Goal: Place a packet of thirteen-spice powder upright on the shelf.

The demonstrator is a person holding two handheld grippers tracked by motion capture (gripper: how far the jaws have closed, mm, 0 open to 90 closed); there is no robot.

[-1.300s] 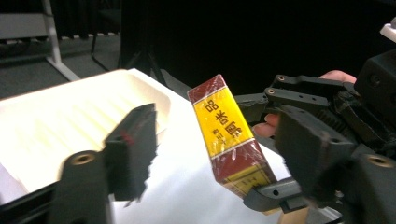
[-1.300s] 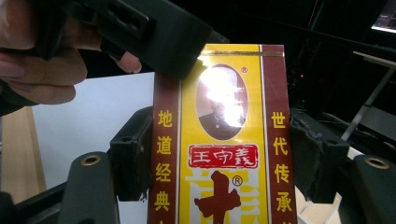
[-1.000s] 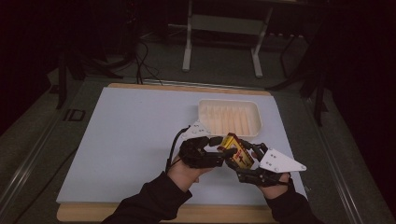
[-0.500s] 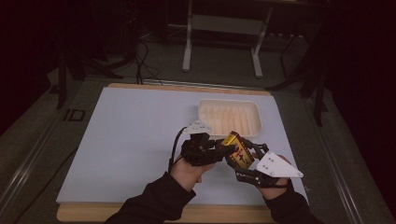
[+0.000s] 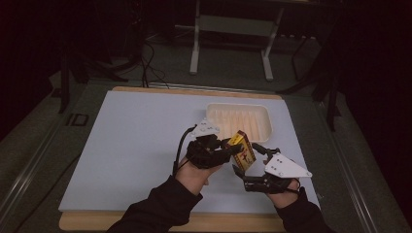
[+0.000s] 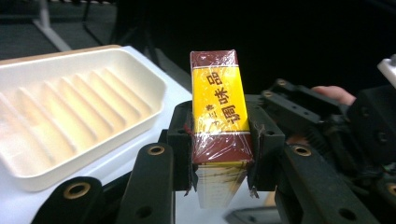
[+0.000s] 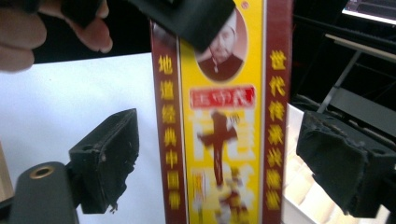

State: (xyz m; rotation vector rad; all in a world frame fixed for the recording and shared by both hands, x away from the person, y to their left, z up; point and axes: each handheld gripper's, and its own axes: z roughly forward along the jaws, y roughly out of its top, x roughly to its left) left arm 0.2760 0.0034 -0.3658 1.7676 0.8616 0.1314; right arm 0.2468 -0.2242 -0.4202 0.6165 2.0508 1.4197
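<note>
A yellow and maroon wrapped box (image 5: 243, 148) hangs above the table's near right part, tilted. My left gripper (image 5: 232, 148) is shut on it; in the left gripper view its pads (image 6: 182, 144) press the narrow sides of the box (image 6: 219, 102). My right gripper (image 5: 248, 159) has just been opening and stands open. In the right gripper view the box (image 7: 219, 130) rises between its two pads (image 7: 109, 158), with a gap on each side. The left gripper's jaw shows at the top of that view, on the box's upper end.
A cream ribbed tray (image 5: 238, 106) lies empty just beyond the box, near the white table's (image 5: 136, 145) right far corner. The wooden table edge (image 5: 194, 223) runs along the front. Dark floor, cables and a metal stand surround the table.
The right gripper's jaws have spread away from the box. The left gripper's jaws have closed onto it. Both hands and the box have stayed about where they were.
</note>
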